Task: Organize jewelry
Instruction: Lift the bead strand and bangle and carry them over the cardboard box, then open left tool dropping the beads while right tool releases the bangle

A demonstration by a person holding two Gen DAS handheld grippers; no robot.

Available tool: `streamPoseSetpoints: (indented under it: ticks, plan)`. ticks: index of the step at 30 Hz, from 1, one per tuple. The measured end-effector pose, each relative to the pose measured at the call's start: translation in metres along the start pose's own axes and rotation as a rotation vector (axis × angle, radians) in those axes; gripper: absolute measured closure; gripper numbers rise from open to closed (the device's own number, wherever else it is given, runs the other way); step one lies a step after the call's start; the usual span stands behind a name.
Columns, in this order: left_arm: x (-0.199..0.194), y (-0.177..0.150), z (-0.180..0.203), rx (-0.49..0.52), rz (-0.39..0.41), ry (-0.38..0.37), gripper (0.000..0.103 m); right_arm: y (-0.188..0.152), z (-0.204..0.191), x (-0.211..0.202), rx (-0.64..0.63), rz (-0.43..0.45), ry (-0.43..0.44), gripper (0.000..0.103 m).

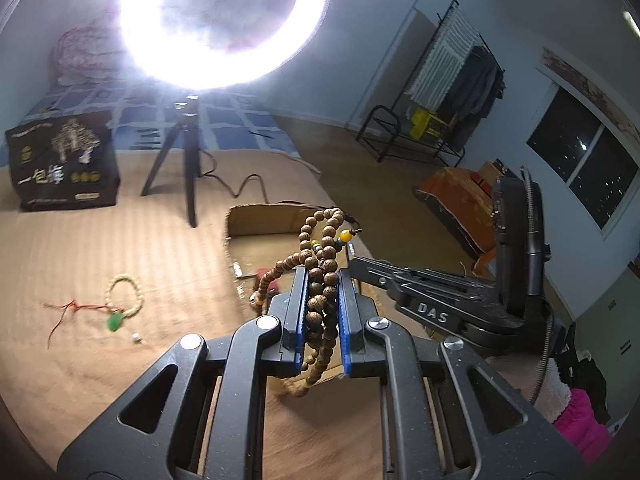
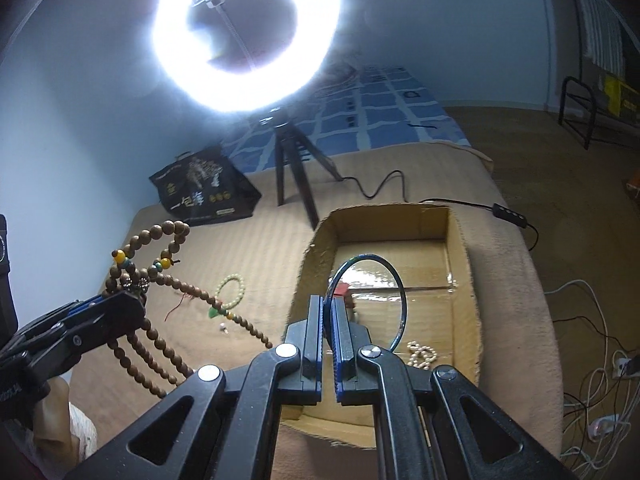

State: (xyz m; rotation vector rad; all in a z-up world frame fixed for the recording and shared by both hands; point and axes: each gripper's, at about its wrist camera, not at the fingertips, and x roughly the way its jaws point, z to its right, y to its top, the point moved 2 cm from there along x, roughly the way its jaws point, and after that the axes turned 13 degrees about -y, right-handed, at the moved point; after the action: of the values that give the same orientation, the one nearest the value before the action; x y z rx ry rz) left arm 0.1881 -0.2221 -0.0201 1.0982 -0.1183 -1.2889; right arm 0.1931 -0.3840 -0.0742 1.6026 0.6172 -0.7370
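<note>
While left claw (image 1: 323, 276) pinches wooden beads (image 1: 320, 280), right claw (image 2: 329, 312) apparently grips thin bangle (image 2: 402, 300).

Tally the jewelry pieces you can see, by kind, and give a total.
Wooden bead strand, in the left gripper: 1
Thin blue-green bangle, in the right gripper: 1
Cream bead bracelet with green pendant, on the brown blanket: 1
Pearl-like bead piece, in the cardboard box: 1
Total: 4
</note>
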Motion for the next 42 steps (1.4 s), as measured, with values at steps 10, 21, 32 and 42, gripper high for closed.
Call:
streamPoseSetpoints:
  ticks: [10,21,32,42]
  plan:
    - [0.041,0.002,0.007,0.009,-0.043,-0.008,0.092,0.007,0.025,0.018,0.030,-0.009,-0.007,0.102]
    - [0.076,-0.022,-0.018,-0.011,-0.122,0.039,0.092,0.009,0.038,0.046,0.045,-0.039,-0.032,0.102]
    - [0.092,-0.036,-0.031,-0.027,-0.158,0.068,0.092,0.009,0.038,0.066,0.051,-0.069,-0.040,0.102]
    - [0.094,-0.040,-0.033,-0.024,-0.176,0.077,0.092,0.008,0.038,0.074,0.059,-0.083,-0.045,0.100]
